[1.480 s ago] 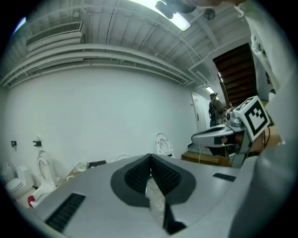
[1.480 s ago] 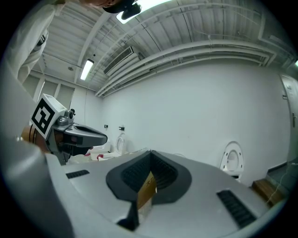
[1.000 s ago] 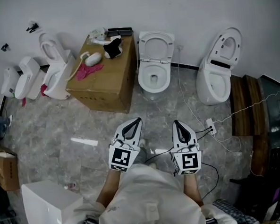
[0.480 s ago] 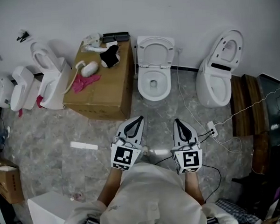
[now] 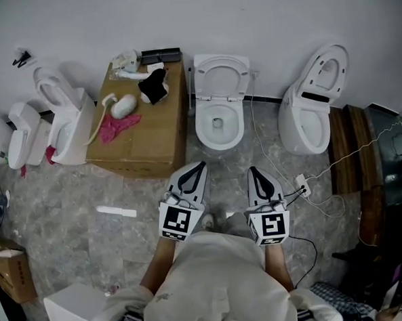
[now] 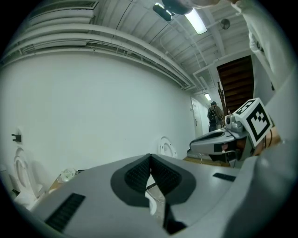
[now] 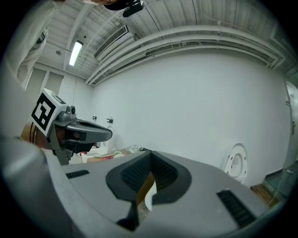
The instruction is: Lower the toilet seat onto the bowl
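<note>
A white toilet (image 5: 218,125) stands against the far wall with its seat (image 5: 220,74) and lid raised upright; the bowl is uncovered. My left gripper (image 5: 200,164) points at it from the floor side, well short of the bowl, jaws shut on nothing. My right gripper (image 5: 252,170) is beside it, also shut and empty. In the left gripper view the shut jaws (image 6: 150,156) face the white wall, and the right gripper (image 6: 219,142) shows on the right. In the right gripper view the shut jaws (image 7: 150,153) face the same wall, and the left gripper (image 7: 79,132) shows on the left.
A large cardboard box (image 5: 145,136) with rags and small items stands left of the toilet. A second toilet (image 5: 306,123) with its lid up stands to the right. More toilet parts (image 5: 56,124) line the left wall. White cables (image 5: 304,184) trail over the marble floor near wooden planks (image 5: 350,154).
The head view has drifted, so the box and the left-hand toilets sit further left in the picture. Both grippers stay shut in the same place before the body.
</note>
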The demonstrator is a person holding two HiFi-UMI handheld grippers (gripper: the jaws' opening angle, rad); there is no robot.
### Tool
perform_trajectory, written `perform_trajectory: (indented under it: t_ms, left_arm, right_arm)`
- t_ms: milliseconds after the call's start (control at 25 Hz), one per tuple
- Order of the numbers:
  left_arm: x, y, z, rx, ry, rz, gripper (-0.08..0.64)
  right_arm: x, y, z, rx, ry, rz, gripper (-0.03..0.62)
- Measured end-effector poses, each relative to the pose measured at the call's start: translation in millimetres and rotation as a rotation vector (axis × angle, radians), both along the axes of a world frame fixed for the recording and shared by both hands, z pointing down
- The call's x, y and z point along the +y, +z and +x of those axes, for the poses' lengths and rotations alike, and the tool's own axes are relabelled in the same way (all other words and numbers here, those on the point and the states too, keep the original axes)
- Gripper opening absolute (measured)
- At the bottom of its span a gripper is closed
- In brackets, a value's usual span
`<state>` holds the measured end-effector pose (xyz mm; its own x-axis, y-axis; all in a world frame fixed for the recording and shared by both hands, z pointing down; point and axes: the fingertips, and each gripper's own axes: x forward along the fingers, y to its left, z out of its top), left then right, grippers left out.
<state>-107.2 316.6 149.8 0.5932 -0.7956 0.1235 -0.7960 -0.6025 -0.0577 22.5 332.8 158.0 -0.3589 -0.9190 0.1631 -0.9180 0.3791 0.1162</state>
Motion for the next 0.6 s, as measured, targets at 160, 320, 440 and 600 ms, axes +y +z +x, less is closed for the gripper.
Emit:
perform_trajectory:
  t_ms: [160, 320, 440, 600]
  left_arm:
    - [-19.2, 0.9, 2.3, 0.007, 0.001, 0.002, 0.012]
    - [-39.0, 4.3, 5.3, 0.001, -0.006, -0.003, 0.012]
    - [-55.8, 7.3, 9.2, -0.009, -0.013, -0.006, 0.012]
    - [-84.6, 11.2, 15.7, -0.023, -0.028, -0.013, 0.012]
  right_arm:
    - [-21.3, -0.1, 2.1, 0.005, 0.003, 0.005, 0.006]
    - [-42.5, 1.5, 4.7, 0.006, -0.006, 0.01, 0.006]
    - [-60.3, 7.9, 9.7, -0.009, -0.009, -0.001, 0.006]
    - [-90.6, 12.6, 17.5, -0.021, -0.024, -0.006, 0.006]
